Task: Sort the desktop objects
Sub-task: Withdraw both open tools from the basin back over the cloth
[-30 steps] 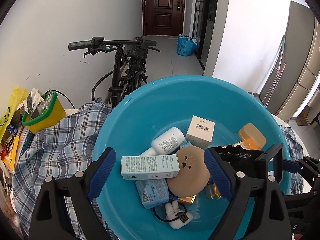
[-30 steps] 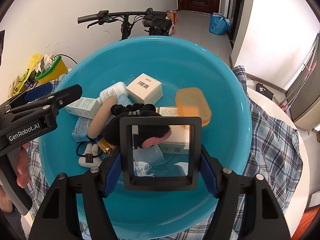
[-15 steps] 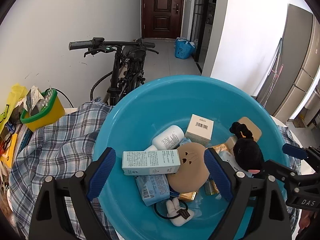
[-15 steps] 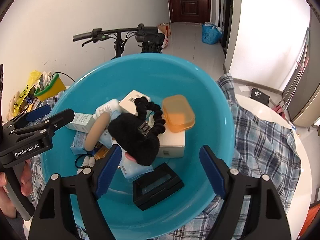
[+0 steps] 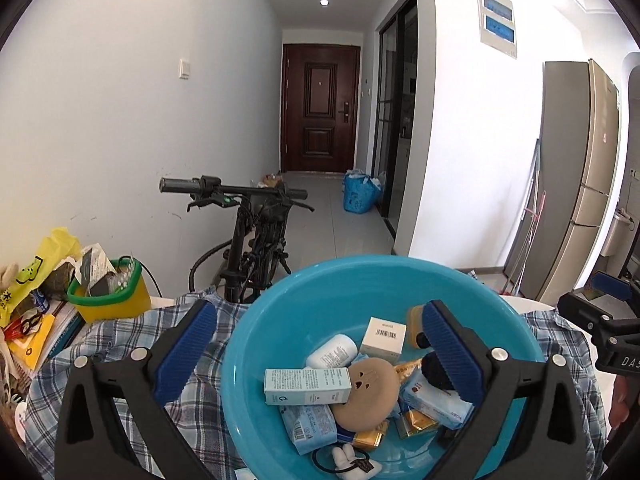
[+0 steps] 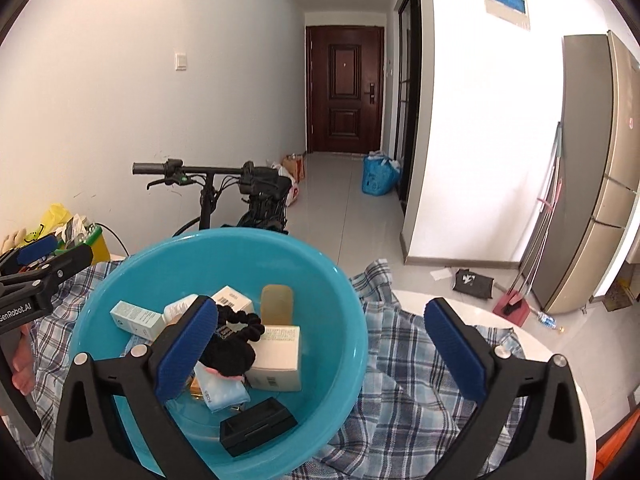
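1. The left claw (image 5: 320, 352) is opening, its blue pads wide apart and gripping nothing; the pale blue carton (image 5: 306, 386) lies between them, untouched.
2. The blue basin (image 6: 224, 248) sits on the plaid cloth (image 6: 400, 380) over the tabletop, holding the sorted clutter.
3. The right claw (image 6: 320, 352) is also opening, empty; the black frame (image 6: 258, 431) rests just below its left pad.

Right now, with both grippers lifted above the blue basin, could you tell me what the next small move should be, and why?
Probably swing the right gripper, its jaws opening and empty, out over the plaid cloth to look for another loose item. The black frame already lies in the blue basin, and the left gripper holds nothing too.
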Demonstrator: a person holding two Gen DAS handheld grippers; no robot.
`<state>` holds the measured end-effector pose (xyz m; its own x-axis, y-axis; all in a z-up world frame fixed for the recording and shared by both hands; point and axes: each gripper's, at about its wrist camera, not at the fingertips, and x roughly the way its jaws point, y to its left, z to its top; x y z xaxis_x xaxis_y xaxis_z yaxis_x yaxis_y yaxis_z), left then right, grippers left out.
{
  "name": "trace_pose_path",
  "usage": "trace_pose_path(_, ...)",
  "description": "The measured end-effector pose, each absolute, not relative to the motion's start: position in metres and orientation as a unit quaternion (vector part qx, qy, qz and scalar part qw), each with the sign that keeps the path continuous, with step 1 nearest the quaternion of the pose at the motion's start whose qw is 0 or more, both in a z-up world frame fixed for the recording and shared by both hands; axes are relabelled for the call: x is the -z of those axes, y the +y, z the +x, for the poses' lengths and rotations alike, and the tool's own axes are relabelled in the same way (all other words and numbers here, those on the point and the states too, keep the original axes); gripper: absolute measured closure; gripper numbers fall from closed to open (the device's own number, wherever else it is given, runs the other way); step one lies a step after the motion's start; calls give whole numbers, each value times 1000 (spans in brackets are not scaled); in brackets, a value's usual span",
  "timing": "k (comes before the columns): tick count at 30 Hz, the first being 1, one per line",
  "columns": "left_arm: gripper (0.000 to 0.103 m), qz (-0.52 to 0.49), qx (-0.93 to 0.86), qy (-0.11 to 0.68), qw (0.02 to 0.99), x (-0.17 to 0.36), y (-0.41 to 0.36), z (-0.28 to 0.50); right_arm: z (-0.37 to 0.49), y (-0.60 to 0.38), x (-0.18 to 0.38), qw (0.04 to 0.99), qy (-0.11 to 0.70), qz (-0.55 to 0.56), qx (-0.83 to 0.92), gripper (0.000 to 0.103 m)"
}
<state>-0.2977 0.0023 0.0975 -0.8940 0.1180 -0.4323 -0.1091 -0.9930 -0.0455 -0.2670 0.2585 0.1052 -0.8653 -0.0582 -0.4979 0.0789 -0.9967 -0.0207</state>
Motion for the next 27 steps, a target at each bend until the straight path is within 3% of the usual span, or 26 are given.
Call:
trace_pose_path(11,0,-181,-982,-19,44,-118,-4,-277,-253,272,-124,2,-4,207,978,0)
trace_pose_path(19,0,-179,-982,50,36,-123,11,-263,-242,266,-126,0,24,196,980,0)
trace_pose_path(27,0,-188,-979,52,55,-123,6,-216,-215,256,-129,25,37,182,982,0)
